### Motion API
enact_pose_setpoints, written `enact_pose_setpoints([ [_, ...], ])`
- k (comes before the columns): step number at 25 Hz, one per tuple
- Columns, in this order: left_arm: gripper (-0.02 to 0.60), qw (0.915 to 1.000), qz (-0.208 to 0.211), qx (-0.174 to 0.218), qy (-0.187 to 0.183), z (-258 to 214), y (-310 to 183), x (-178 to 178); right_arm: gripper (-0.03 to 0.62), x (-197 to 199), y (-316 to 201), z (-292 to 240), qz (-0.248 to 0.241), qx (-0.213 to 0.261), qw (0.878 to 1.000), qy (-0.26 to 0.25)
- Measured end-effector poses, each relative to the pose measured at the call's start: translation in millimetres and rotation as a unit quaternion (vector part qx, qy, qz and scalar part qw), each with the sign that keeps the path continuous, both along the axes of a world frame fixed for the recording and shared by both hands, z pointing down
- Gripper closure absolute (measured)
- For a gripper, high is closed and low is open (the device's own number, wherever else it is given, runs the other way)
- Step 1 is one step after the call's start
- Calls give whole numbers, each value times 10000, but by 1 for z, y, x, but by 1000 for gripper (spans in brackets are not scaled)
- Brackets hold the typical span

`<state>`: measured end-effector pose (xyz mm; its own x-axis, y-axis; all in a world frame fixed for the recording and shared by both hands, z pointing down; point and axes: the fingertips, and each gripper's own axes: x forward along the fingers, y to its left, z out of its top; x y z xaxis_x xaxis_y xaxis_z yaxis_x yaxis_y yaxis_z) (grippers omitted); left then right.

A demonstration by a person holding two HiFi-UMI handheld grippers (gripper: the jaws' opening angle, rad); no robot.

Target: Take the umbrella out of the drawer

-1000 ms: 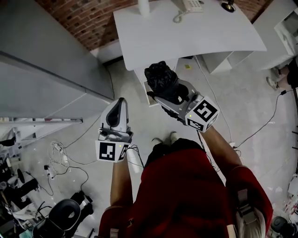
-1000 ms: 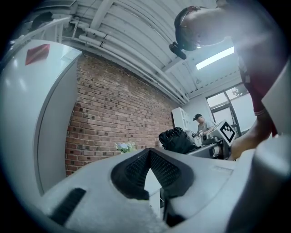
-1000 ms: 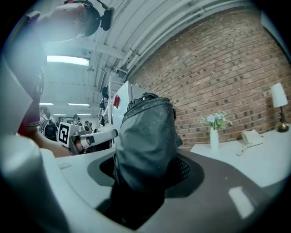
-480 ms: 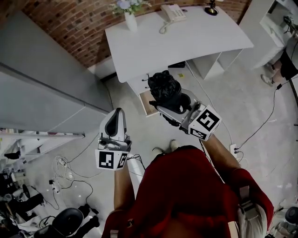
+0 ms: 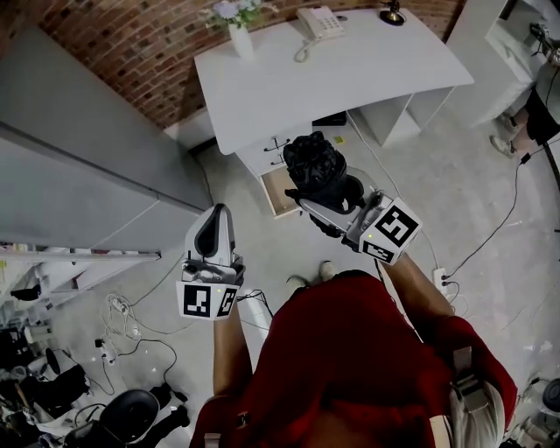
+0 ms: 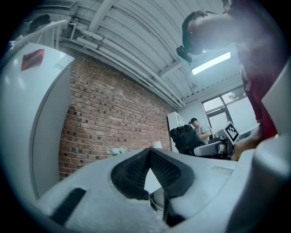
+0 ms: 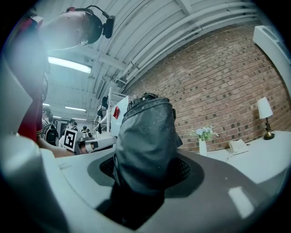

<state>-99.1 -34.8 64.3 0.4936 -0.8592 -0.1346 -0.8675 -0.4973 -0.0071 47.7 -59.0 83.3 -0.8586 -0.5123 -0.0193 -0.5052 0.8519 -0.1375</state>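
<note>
Okay, closest to the camera is the person in a red top (image 5: 350,367), both arms held out over the floor (image 5: 472,175). The left tongs (image 5: 218,214) are pressed together at the tips with nothing between them, just held in the air well short of the tabletop's near edge.

The right tongs (image 5: 325,188) sit a bit further out and are pinching the umbrella (image 5: 313,162). It's a black folded one. From the right gripper view it pokes straight out past the pads, with the grip down at its lower end. So the umbrella is up in the air in front of the tabletop's near edge, roughly over the open drawer (image 5: 273,197), not touching it.

That drawer is pulled out from under the near edge of the white tabletop (image 5: 367,79).

Further back, a vase of flowers (image 5: 234,31) stands by the far left corner, a phone (image 5: 317,22) sits along the far edge, and a small lamp (image 5: 391,13) is toward the far right corner. A brick wall (image 5: 131,44) runs behind it all.
</note>
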Motion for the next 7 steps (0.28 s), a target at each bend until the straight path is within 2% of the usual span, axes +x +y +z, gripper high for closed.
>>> enact_pose_setpoints([
  [7,578,10000,23,-13,-21,1,1,1,327,-1,-2,-1,6,9,10000,26],
])
